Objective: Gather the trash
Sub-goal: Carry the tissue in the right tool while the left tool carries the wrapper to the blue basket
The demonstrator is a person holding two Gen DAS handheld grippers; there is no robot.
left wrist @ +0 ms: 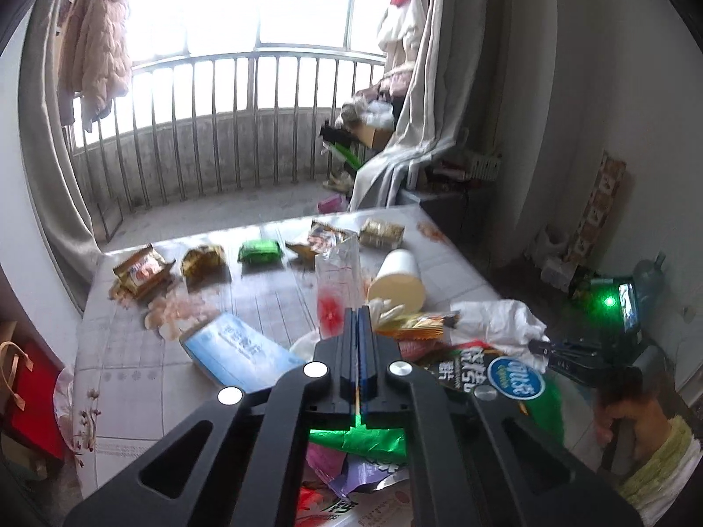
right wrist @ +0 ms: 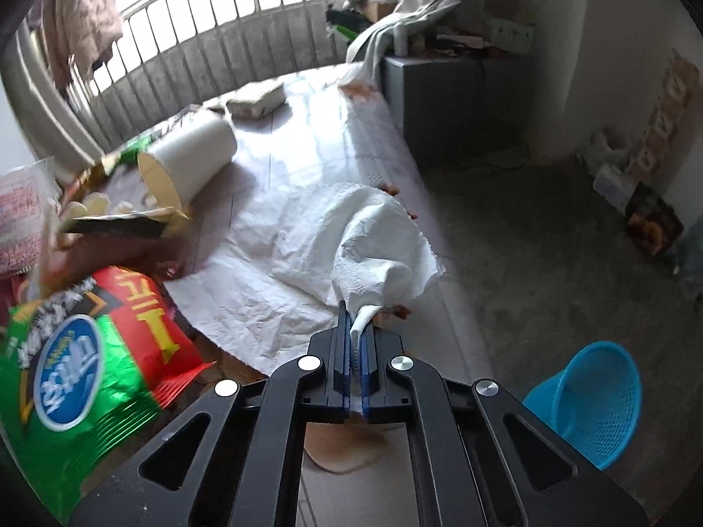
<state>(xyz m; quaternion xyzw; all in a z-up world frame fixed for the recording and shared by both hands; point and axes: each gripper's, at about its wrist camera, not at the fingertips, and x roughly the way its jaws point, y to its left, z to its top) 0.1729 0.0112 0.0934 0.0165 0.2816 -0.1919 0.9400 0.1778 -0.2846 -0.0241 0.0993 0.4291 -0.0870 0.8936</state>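
While my right fingers (right wrist: pixel 361 320) are clenched on a twisted corner of the white tissue (right wrist: pixel 386 259), lifting it at the worktop's (right wrist: pixel 307 140) right edge, my left fingers (left wrist: pixel 363 320) are pressed together on the green snack bag (left wrist: pixel 364 439), only a thin sliver of it showing between them. So two pieces are mid-collection. Next, I judge, the tissue should swing out over the blue basket (right wrist: pixel 593 404) on the floor and be let go. A paper cup (right wrist: pixel 193 158) and wrappers wait behind.

A tipped white paper cup (right wrist: pixel 193 160) lies on the table (right wrist: pixel 316 131), upper left; the crumpled white tissue (right wrist: pixel 382 250) sits centre; a blue mesh basket (right wrist: pixel 588 399) stands on the floor, lower right.
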